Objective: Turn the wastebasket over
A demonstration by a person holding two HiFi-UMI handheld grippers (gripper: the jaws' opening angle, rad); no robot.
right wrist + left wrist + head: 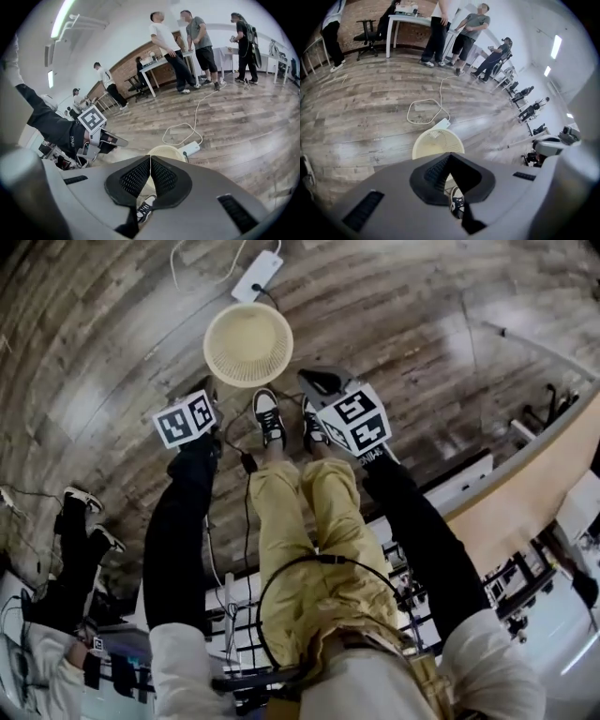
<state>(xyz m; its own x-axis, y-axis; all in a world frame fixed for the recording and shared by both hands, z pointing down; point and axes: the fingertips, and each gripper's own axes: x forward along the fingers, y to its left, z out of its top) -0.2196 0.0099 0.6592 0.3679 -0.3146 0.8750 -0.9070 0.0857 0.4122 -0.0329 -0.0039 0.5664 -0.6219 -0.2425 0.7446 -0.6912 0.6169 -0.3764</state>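
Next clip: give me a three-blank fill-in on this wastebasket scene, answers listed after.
1. The cream plastic mesh wastebasket stands on the wooden plank floor with its opening facing ____.
2. The left gripper and right gripper both have jaws ____, with nothing held.
3. The white ____ with its cable lies on the floor just beyond the wastebasket.
Missing words: up; shut; power strip.

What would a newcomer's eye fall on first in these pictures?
A cream wastebasket stands mouth up on the wooden floor, just past the person's shoes. The left gripper and the right gripper hover over the shoes, jaws shut and empty. A white power strip lies beyond the wastebasket.
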